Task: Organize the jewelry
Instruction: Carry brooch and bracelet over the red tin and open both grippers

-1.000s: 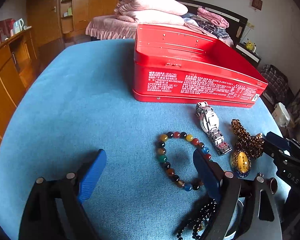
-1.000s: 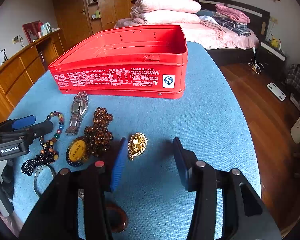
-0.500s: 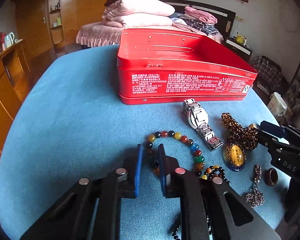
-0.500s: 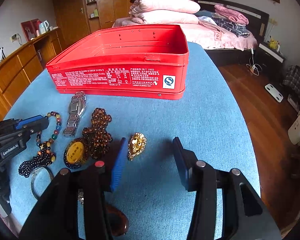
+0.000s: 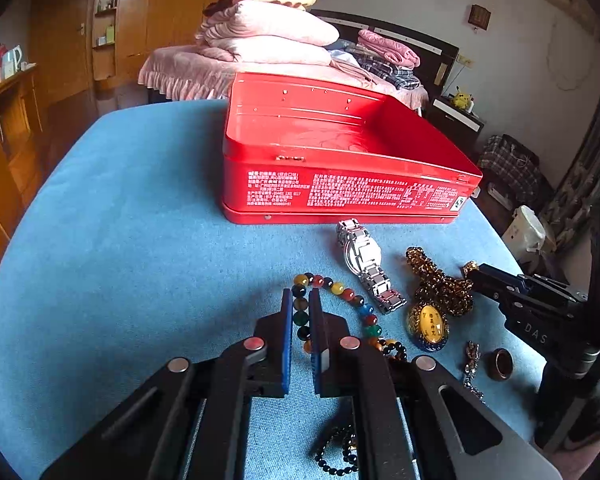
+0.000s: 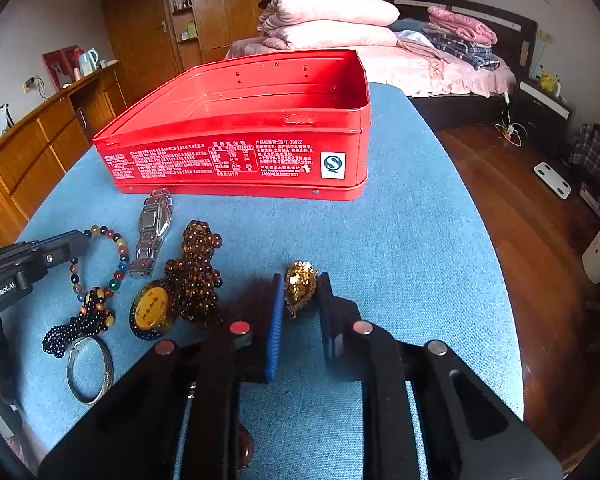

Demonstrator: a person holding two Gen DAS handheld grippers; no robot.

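Note:
An open red tin (image 5: 340, 148) stands on the blue table (image 5: 120, 240), also in the right wrist view (image 6: 240, 120). My left gripper (image 5: 301, 300) is shut on the left side of the multicolour bead bracelet (image 5: 342, 290), which lies on the table. My right gripper (image 6: 300, 284) has closed around the gold brooch (image 6: 299, 286), pads at both its sides. A silver watch (image 5: 366, 264), a brown bead necklace with a yellow pendant (image 5: 430, 320), a black bead string (image 6: 76, 330) and a silver bangle (image 6: 90, 368) lie nearby.
A brown ring (image 5: 500, 364) and a small silver charm (image 5: 471, 360) lie near the table's right edge. A bed with folded blankets (image 6: 332, 20) stands behind the table, wooden cabinets (image 6: 28, 160) to the left, wooden floor (image 6: 520, 200) to the right.
My left gripper shut on the multicolour bracelet's left side one second ago and stays shut. My right gripper moved forward and closed around the gold brooch.

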